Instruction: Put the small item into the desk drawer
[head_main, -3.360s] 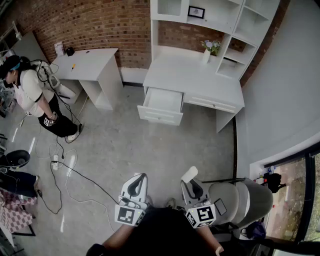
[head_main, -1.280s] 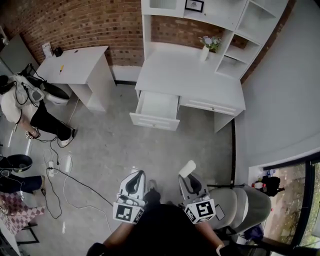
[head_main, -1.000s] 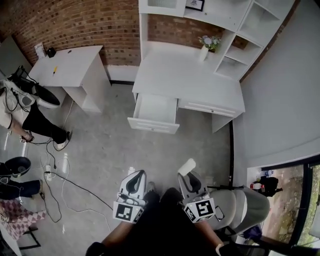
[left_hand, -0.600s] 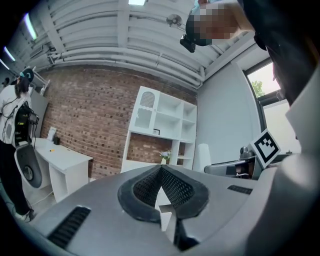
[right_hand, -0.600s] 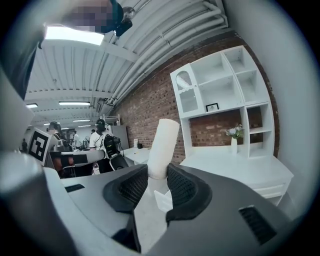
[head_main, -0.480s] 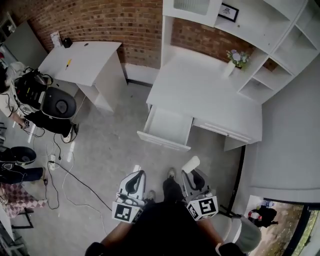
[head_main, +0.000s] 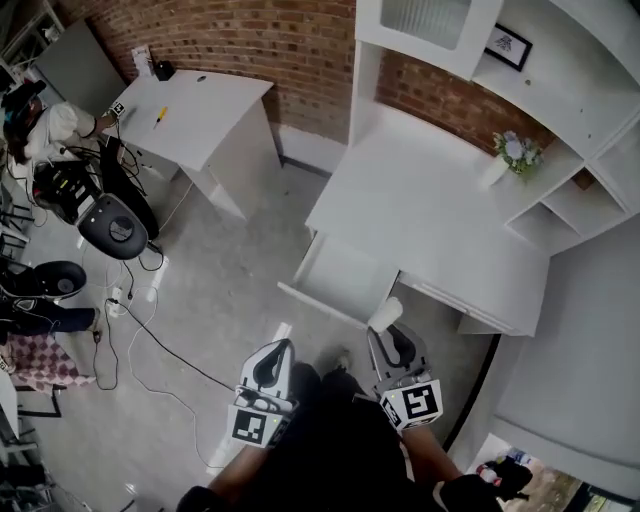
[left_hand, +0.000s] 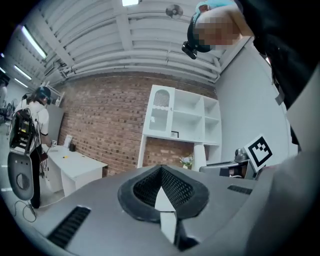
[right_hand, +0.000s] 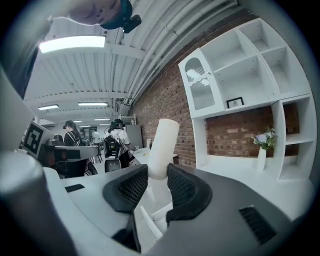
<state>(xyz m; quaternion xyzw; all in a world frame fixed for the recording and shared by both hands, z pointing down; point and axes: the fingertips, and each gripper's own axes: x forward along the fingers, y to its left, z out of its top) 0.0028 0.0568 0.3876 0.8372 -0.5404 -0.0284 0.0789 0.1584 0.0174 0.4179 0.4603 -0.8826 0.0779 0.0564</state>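
A small white cylinder (head_main: 385, 313) sticks up from my right gripper (head_main: 392, 343), whose jaws are shut on its lower part. In the right gripper view the cylinder (right_hand: 163, 145) leans slightly right between the black pads (right_hand: 182, 192) of the right gripper (right_hand: 156, 184). Just ahead of it the white desk's (head_main: 430, 215) drawer (head_main: 340, 277) stands pulled out, with nothing visible inside. My left gripper (head_main: 270, 366) hangs over the floor to the left, shut and holding nothing. In its own view the left gripper (left_hand: 161, 189) shows its pads meeting.
A shelf unit (head_main: 520, 60) rises over the desk, with a flower vase (head_main: 497, 165) on the desktop. A second white table (head_main: 195, 105) stands at the brick wall. An office chair (head_main: 112, 226), floor cables (head_main: 150, 330) and a person (head_main: 45, 125) are at the left.
The view has closed in on the desk, so the open drawer now lies just ahead of the right gripper. Both grippers keep their state, and the cylinder stays held.
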